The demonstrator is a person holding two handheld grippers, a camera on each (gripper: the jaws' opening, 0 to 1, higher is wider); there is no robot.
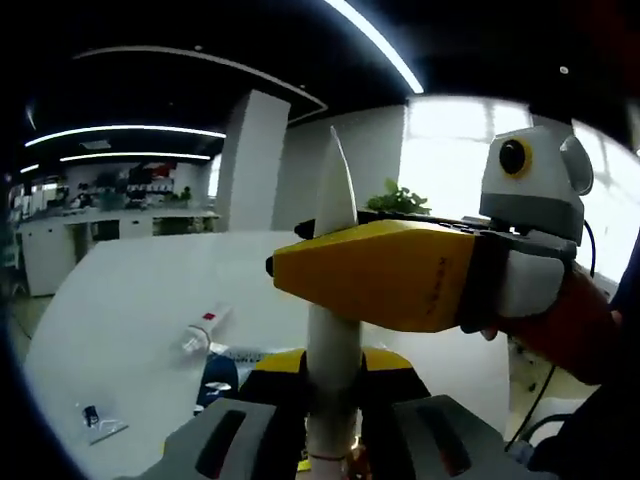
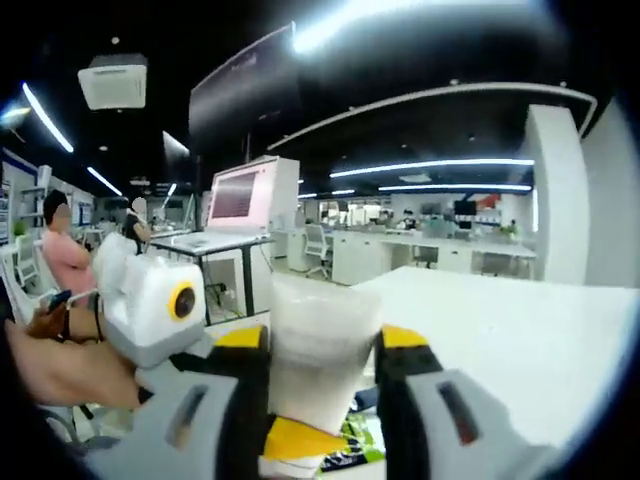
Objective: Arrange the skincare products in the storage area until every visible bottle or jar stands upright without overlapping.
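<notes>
Currently, both grippers are on one item, held up off the bench.

Item: white tube [image 1: 332, 330], tapered to a flat crimped tip at the top, standing roughly upright in the left gripper view.
Location: in the air above the white bench [image 1: 140, 300], not set down.
Left gripper [image 1: 330, 430]: jaws clamped on the lower body of the tube.
Right gripper [image 1: 300, 268]: comes in from the right in the left gripper view, yellow jaws closed across the tube higher up; in the right gripper view [image 2: 322, 400] the jaws pinch a white translucent body, most likely the same tube seen edge-on.
Handling: looks light and soft-walled, so it should squash under a hard squeeze and may ooze at the cap. Smooth plastic, probably a bit slippery. Not fragile.
Grip point: lower, fuller body near the cap end is my pick; the thin crimped tip would fold and twist.
Standing it: narrow base, likely tippy, needs a level placement.
Other items: small tube [image 1: 203, 331] with a red mark lying flat on the bench; small sachet [image 1: 98, 420] near the bench edge.
Hidden: tube's cap end is cut off below the jaws; label unreadable; dark object just behind the left jaws is unidentifiable; storage area not identifiable.
</notes>
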